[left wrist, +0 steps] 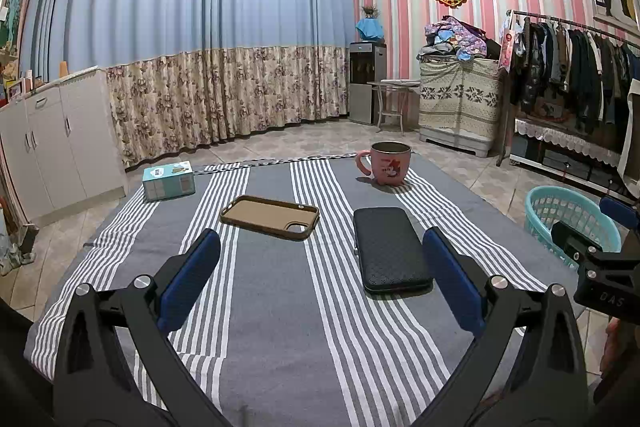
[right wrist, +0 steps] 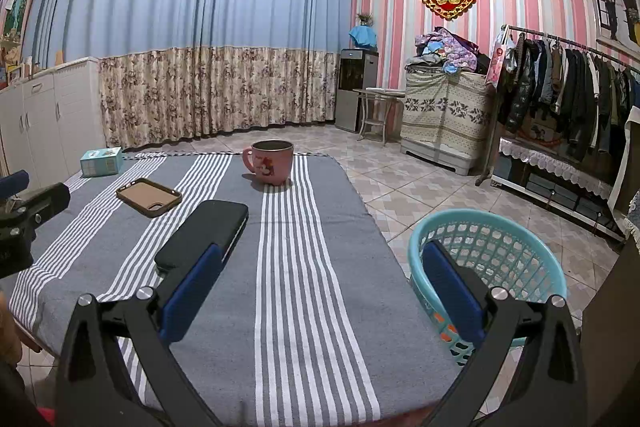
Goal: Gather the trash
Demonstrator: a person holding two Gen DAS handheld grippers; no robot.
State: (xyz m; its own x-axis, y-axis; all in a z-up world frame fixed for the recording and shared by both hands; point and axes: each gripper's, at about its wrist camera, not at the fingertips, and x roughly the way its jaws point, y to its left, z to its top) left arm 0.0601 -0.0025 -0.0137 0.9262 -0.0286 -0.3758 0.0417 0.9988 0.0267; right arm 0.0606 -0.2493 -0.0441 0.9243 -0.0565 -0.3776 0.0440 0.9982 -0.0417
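Basket (right wrist: 520,227) sits just right of the right tool (right wrist: 320,291); both tools spread, empty. Black case (left wrist: 390,249) ahead of the left tool (left wrist: 320,279).

Both wrist views low over striped table (left wrist: 280,307), facing curtain (left wrist: 192,7); right view offset rightward.
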